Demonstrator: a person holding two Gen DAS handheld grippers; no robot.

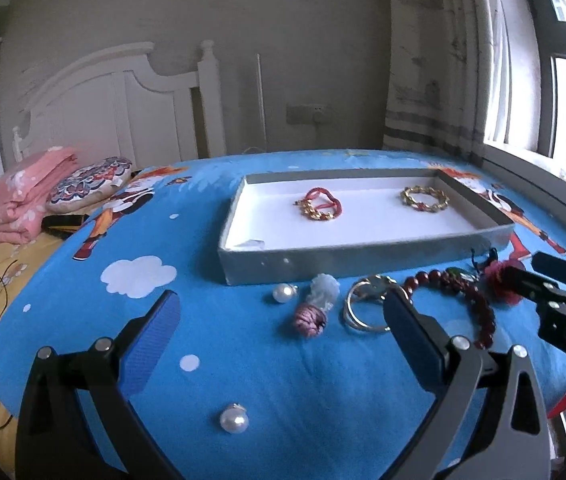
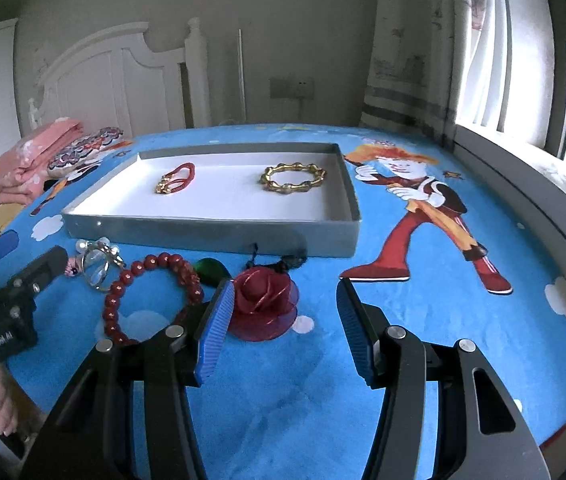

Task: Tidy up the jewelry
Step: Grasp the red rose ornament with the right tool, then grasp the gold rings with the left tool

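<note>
A grey tray [image 1: 363,258] [image 2: 211,232] with a white floor holds a red-and-gold bracelet [image 1: 319,204] [image 2: 175,180] and a gold bead bracelet [image 1: 425,199] [image 2: 293,178]. In front of it lie two pearls [image 1: 283,293] [image 1: 234,420], a pink bead charm [image 1: 310,320], silver rings [image 1: 365,312] [image 2: 99,266], a dark red bead bracelet [image 1: 479,312] [image 2: 151,296] and a red rose brooch [image 2: 265,304] [image 1: 503,280]. My left gripper [image 1: 283,320] is open above the charm and rings. My right gripper [image 2: 283,312] is open, its left finger beside the rose.
The blue cartoon bedspread [image 2: 443,320] covers the bed. A folded pink blanket [image 1: 19,196] and a patterned cushion [image 1: 91,182] lie at the far left by the white headboard [image 1: 123,100]. A window ledge [image 2: 523,184] runs along the right.
</note>
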